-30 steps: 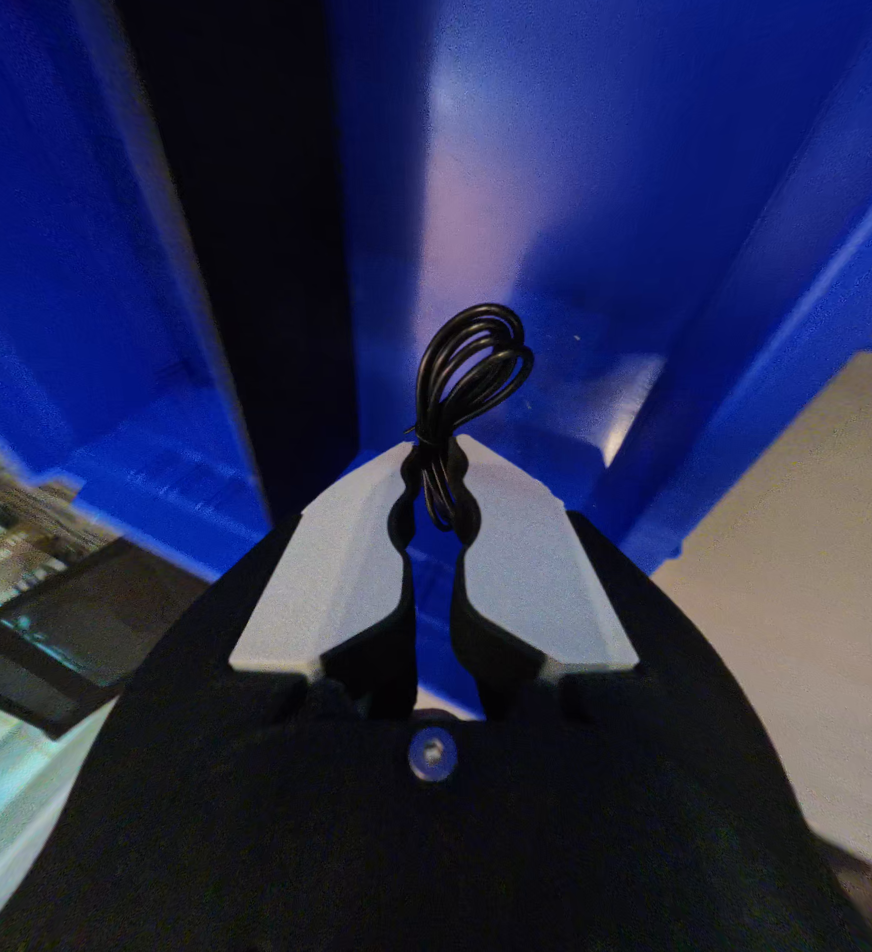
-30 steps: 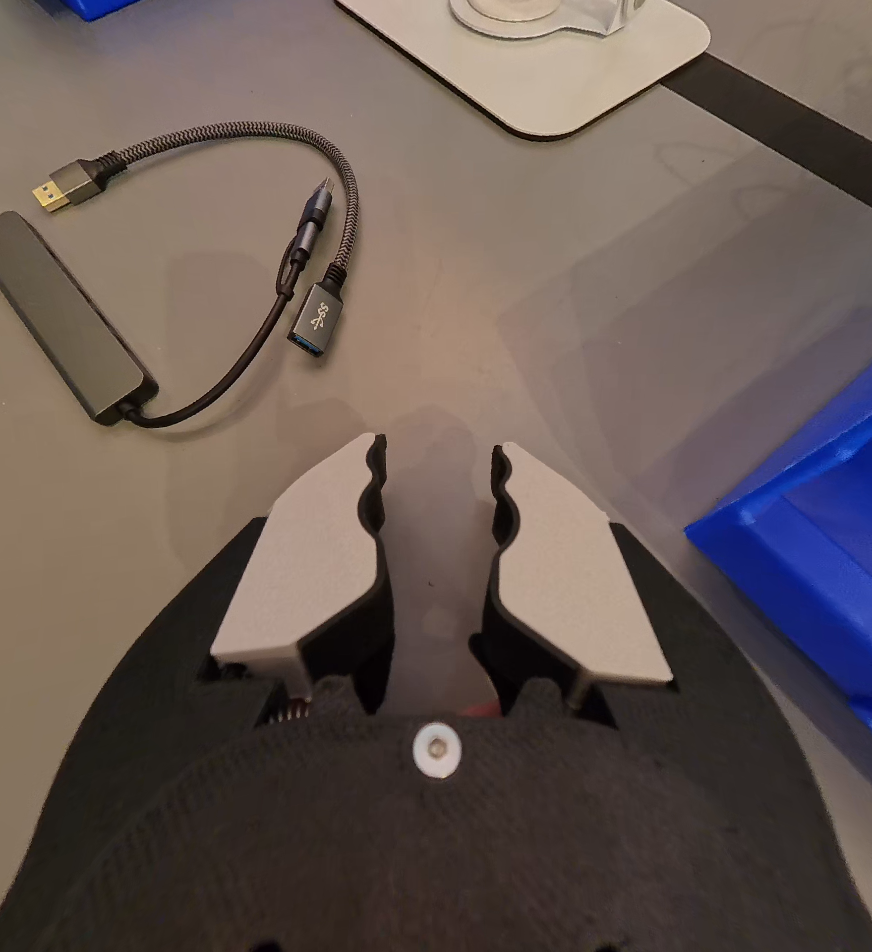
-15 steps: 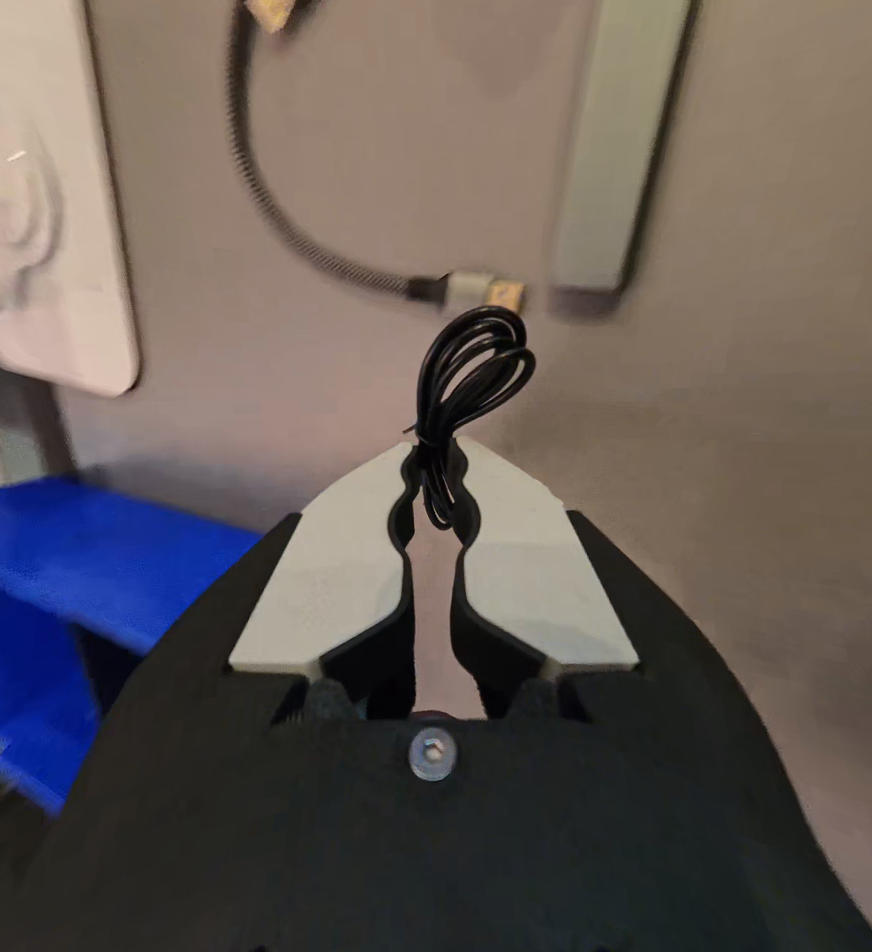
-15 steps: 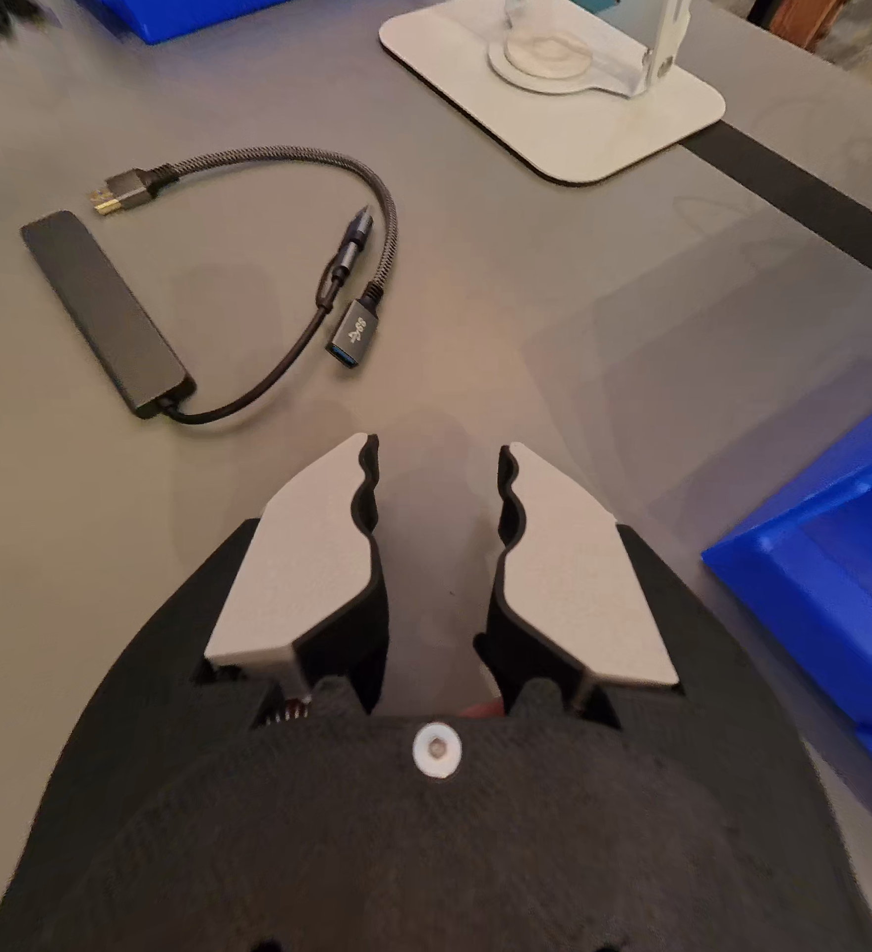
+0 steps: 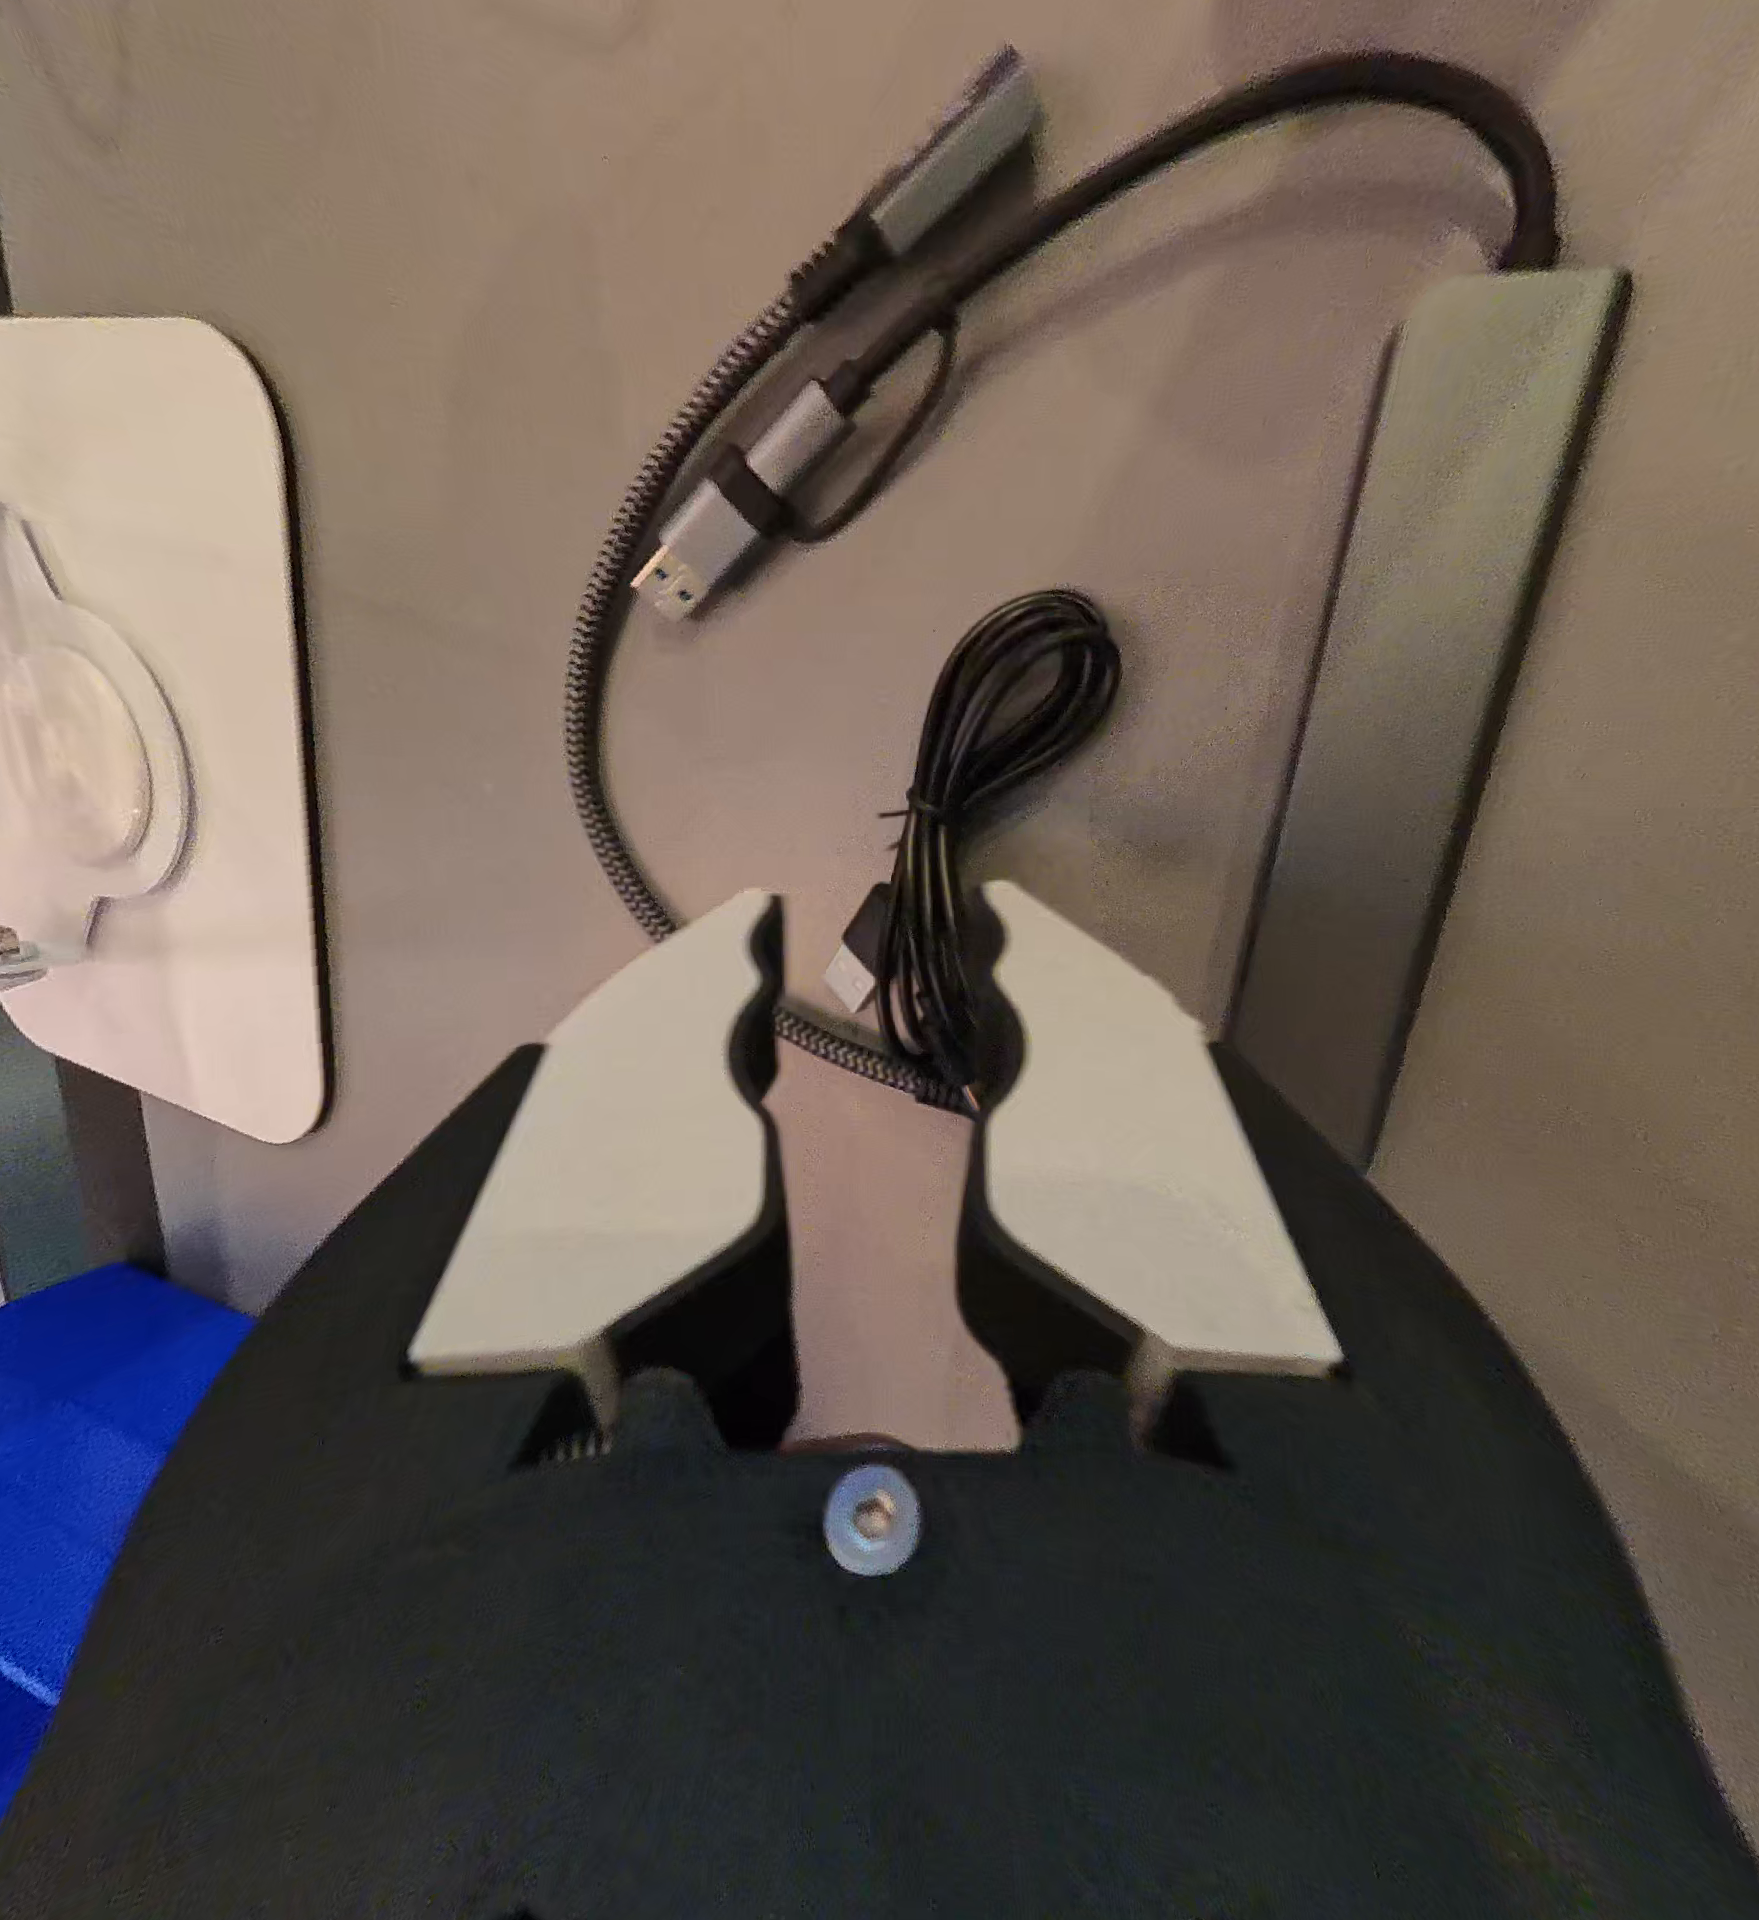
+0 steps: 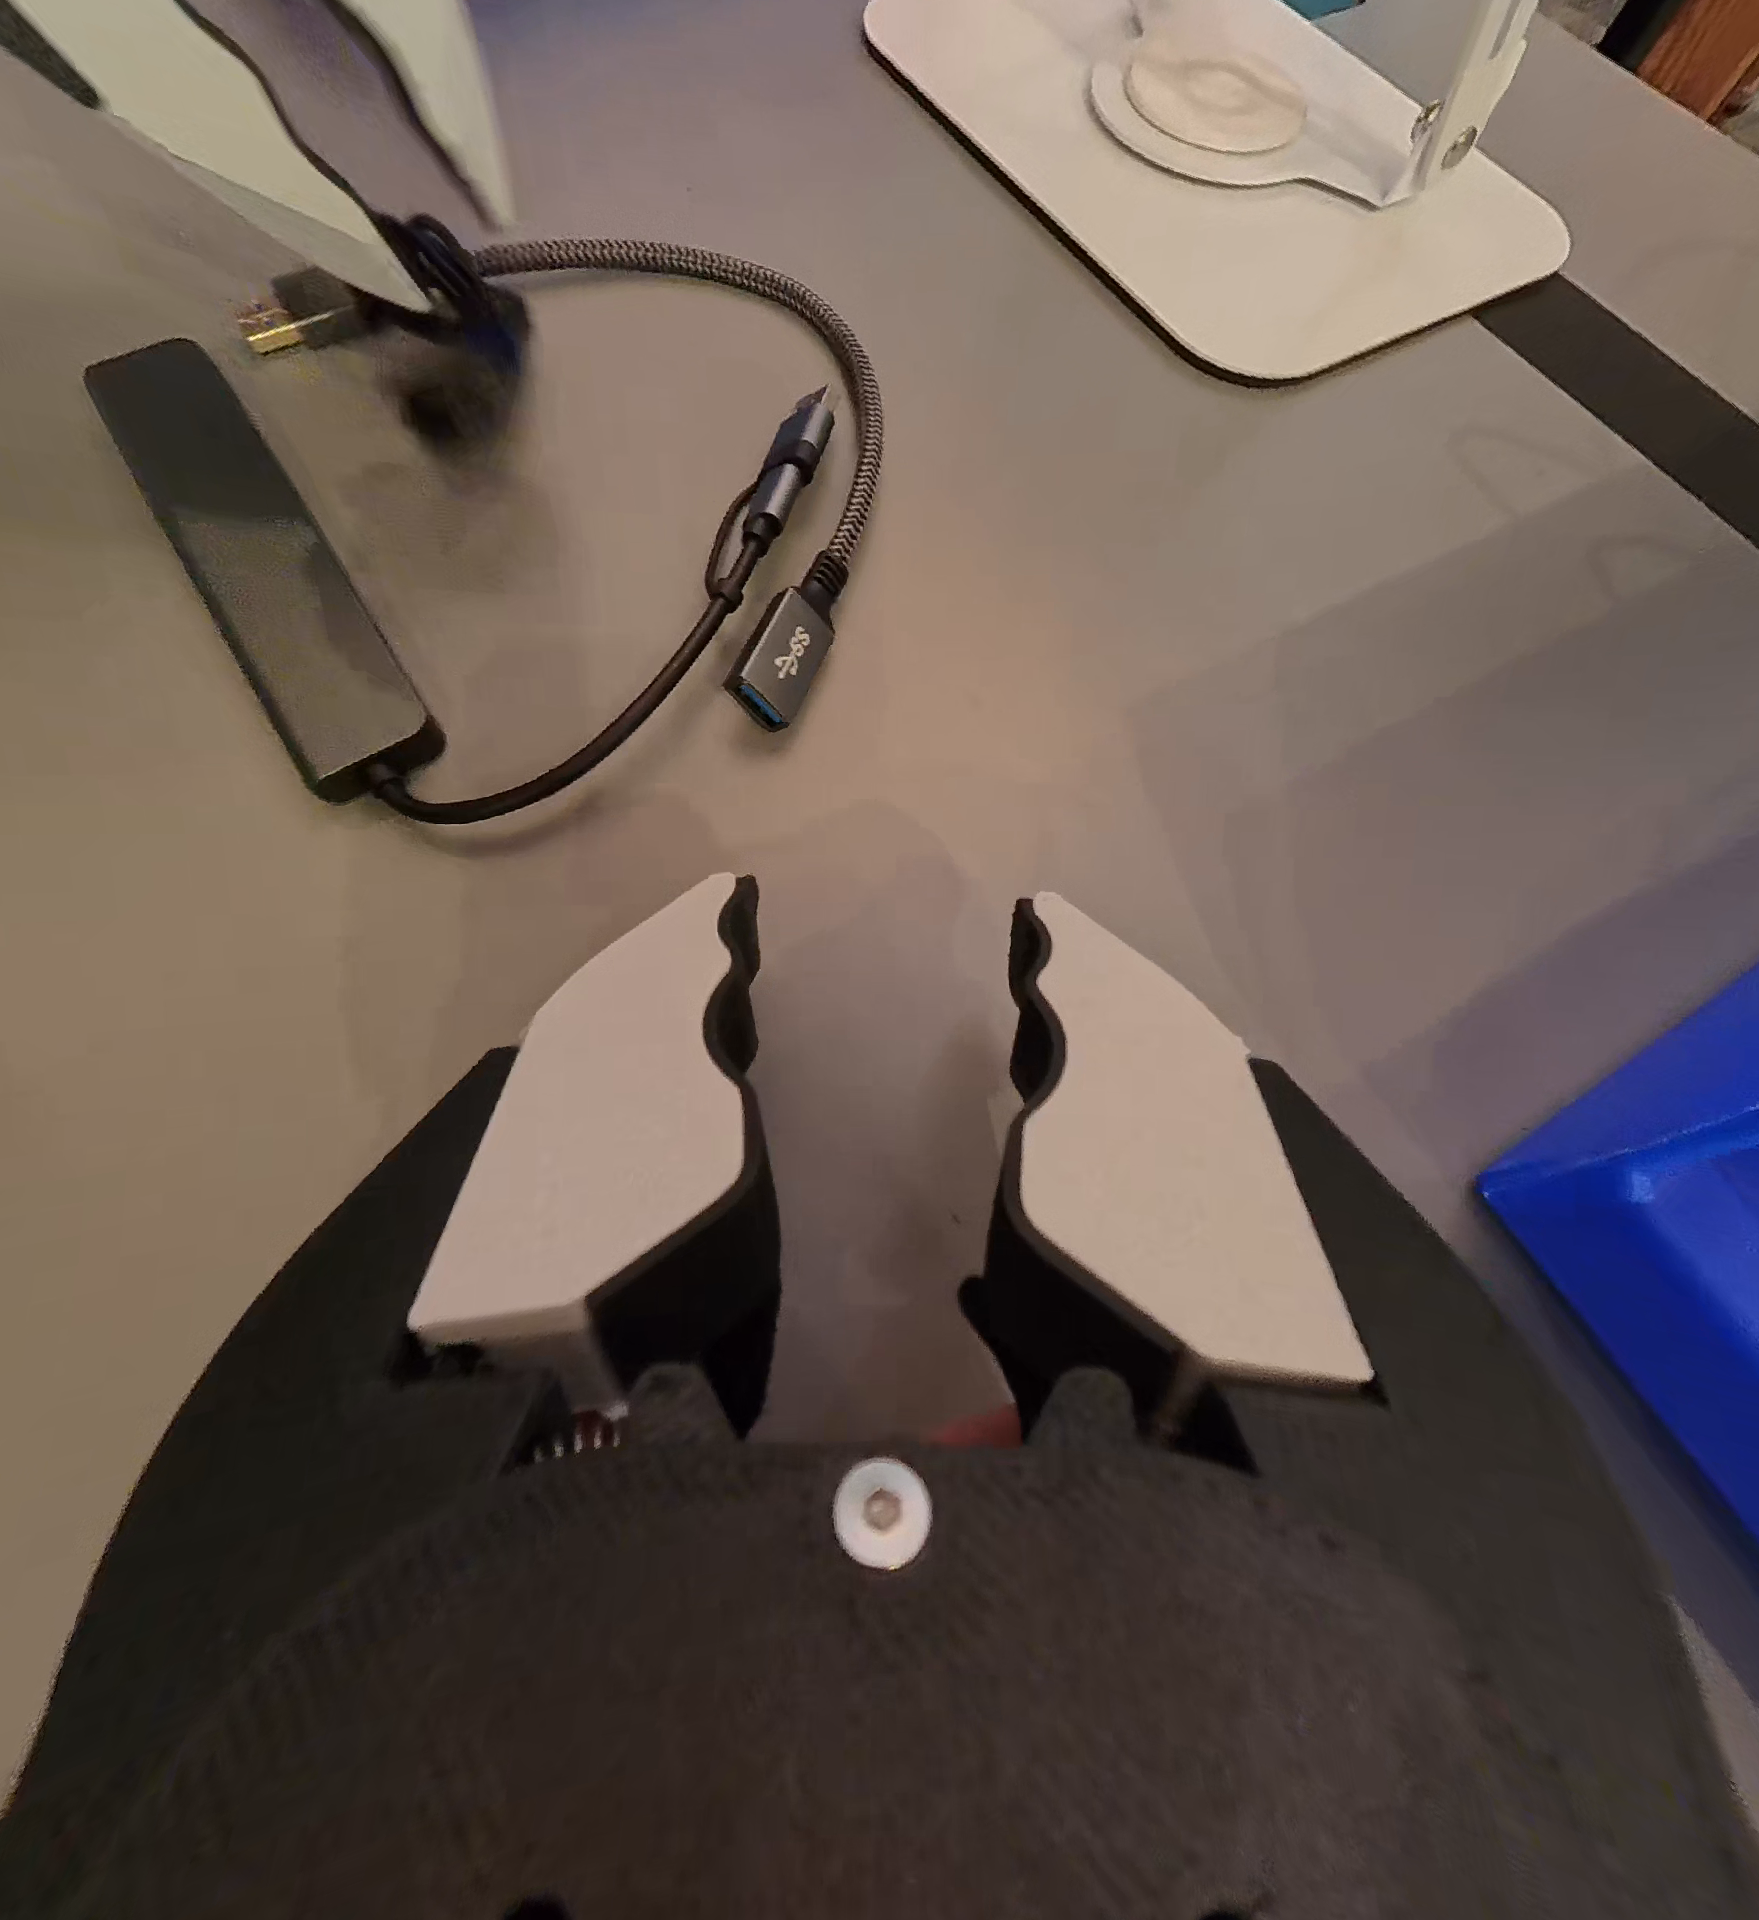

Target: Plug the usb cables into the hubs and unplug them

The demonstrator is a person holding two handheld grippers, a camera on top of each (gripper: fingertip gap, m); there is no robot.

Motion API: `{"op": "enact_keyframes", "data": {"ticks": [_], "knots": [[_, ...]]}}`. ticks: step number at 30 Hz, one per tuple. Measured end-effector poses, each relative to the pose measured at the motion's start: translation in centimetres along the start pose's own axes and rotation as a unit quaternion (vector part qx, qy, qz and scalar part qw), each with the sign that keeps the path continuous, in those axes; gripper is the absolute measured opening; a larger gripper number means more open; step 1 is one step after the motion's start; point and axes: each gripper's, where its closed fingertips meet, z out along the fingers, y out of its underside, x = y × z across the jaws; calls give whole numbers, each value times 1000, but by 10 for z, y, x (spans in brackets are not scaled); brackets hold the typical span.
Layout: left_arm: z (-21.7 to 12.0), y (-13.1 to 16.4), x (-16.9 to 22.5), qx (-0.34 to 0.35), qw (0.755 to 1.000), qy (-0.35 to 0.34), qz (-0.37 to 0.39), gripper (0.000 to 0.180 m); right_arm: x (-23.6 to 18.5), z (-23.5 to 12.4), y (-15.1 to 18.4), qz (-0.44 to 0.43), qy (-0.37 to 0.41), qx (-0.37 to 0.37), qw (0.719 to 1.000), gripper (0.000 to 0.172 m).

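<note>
Two grippers are working over the grey table [image 6: 1166,727], and the left gripper [image 5: 880,940] is much nearer to the task's things. Its jaws are standing apart. A bundled black cable [image 5: 968,821] is lying between them, close along the right finger [image 5: 1093,1091], but there is a clear gap on the left side, so I judge the bundle is resting on the table, no longer clamped. Its small plug [image 5: 854,961] is pointing toward the camera. The bundle's long axis is running straight forward, in line with the fingers.

The slim grey hub [image 5: 1426,675] is lying just to the right of the bundle, almost parallel to it. The braided cable [image 5: 594,707] is curving on the left and is passing under the jaws.

The right gripper [image 6: 880,935] is hanging wide open and holding nothing, well apart from the hub [image 6: 251,561], which is lying forward and to its left. A blue bin [image 6: 1685,1247] is sitting at its right.
</note>
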Motion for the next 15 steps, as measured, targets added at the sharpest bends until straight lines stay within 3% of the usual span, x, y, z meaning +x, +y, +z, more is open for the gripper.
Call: {"op": "enact_keyframes", "data": {"ticks": [2,6,12,15], "knots": [[-10,-5,-3,39,999,-2,-30,49,-15,-4,-8,-27,-32,19,999,46],[-40,9,-6,76,992,-26,-93,45,-69,-4,-38,-82,-125,30,988,44],[-53,37,19,71,990,-38,-112,38,-108,44,-21,-142,-199,-141,959,53],[-57,37,33,91,987,-26,-132,38,-118,52,-19,-152,-238,-165,945,34]]}}
